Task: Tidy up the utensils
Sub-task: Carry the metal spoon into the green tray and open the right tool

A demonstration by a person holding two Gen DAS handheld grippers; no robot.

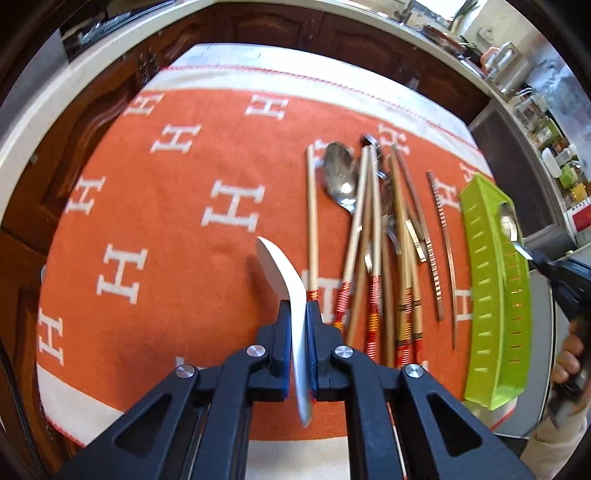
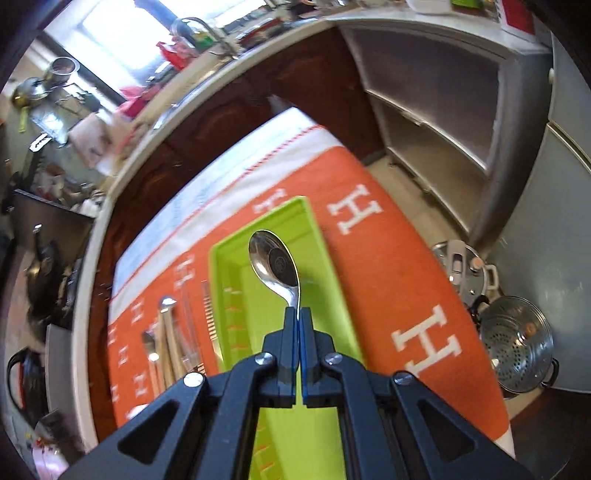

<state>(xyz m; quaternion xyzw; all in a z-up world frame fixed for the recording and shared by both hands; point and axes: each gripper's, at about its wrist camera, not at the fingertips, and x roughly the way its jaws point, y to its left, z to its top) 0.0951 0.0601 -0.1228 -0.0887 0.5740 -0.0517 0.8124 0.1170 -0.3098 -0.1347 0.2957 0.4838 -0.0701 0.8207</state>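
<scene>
My left gripper [image 1: 297, 310] is shut on a white ceramic spoon [image 1: 286, 280], held edge-on above the orange cloth [image 1: 166, 229], left of the utensil pile. The pile holds several wooden chopsticks [image 1: 369, 236] and a metal spoon [image 1: 340, 176]. My right gripper [image 2: 298, 312] is shut on the handle of a small metal spoon [image 2: 273, 260], its bowl over the green slotted tray [image 2: 328, 273]. In the left wrist view the tray [image 1: 491, 280] lies at the right, with the right gripper [image 1: 526, 253] and its spoon [image 1: 509, 221] above it.
The cloth covers a small table; dark wooden cabinets [image 1: 332, 33] stand behind it. A steel pot [image 2: 463, 271] and a perforated steamer [image 2: 517, 343] sit on the floor at the right. A grey shelf unit [image 2: 436, 110] stands beyond the table.
</scene>
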